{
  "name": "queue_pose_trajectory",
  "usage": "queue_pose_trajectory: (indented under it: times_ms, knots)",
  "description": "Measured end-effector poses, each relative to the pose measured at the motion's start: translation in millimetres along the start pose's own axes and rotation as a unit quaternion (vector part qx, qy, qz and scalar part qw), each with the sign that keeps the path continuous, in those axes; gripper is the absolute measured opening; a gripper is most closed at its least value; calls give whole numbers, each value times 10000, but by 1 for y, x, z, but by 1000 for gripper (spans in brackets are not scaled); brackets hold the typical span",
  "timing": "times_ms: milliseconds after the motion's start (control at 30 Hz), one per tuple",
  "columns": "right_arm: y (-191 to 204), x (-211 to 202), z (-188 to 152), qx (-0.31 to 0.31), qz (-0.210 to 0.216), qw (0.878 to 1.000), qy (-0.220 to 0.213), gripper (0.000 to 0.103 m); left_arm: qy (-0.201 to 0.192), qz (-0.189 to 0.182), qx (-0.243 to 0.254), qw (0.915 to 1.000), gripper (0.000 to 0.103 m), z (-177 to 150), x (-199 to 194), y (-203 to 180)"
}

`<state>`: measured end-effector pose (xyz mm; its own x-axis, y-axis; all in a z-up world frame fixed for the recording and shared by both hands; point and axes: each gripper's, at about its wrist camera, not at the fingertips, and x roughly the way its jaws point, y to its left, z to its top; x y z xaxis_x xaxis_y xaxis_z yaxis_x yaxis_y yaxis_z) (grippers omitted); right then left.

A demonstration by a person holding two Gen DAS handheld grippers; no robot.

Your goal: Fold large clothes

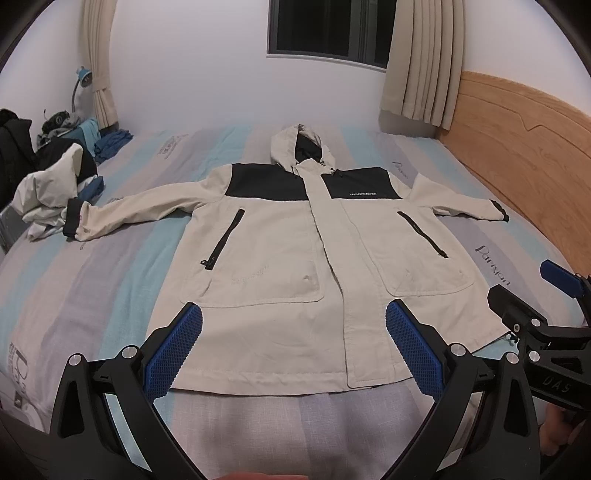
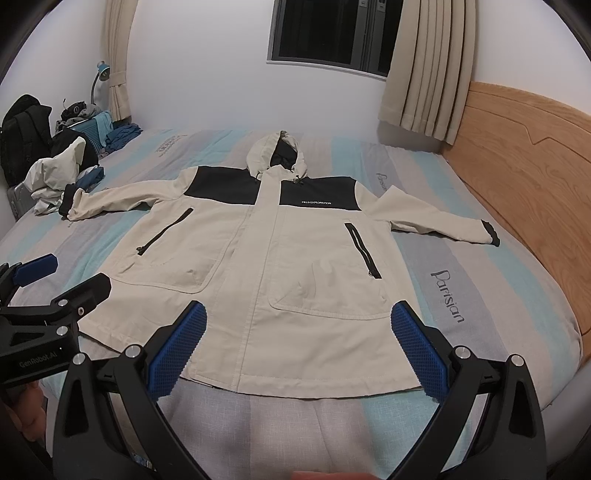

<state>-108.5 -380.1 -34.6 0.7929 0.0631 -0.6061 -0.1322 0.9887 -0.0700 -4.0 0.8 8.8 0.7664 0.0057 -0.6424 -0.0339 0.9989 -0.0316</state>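
Cream cotton-like shell with black shoulder panels: the hooded jacket [image 1: 295, 266] lies face up and spread flat on the striped bedsheet [image 1: 92, 295], front closed, nothing yet folded. Both claws hang above its hem end. The left gripper [image 1: 293, 350] has its blue pads spread wide apart, gripping nothing; the right gripper [image 2: 299, 350] is equally spread and empty. Neither touches the cloth as far as these views show.

The jacket's long axis runs straight away from both claws, hem nearest, hood [image 2: 277, 155] farthest, pointing toward the wall under the window [image 2: 332, 33]. The sleeves stretch crosswise to that axis. The left sleeve cuff [image 1: 72, 218] reaches out to the far left of the left claw, ending just beside a heap of other clothes [image 1: 48, 199]; the right sleeve cuff [image 2: 489, 234] reaches far right of the right claw, near the wooden headboard [image 2: 517, 166].

In the left wrist view the right claw shows at the right edge, so the two sit side by side over the hem. By my judgement, the left claw is nearer the left sleeve and hem corner, the right claw nearer the right ones. A first fold would likely bring a sleeve inward across the body, and each cuff lies well ahead and outward of its own claw, so a forward and sideways reach is called for.
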Motion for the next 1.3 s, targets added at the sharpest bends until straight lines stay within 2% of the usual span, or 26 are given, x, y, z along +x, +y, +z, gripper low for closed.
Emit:
queue_pose_trajectory:
  times_ms: [1300]
  knots:
    - [3,-3,3,-30,-11,10000,-13,96,-28,2,35,10000,97,-3,0,0]
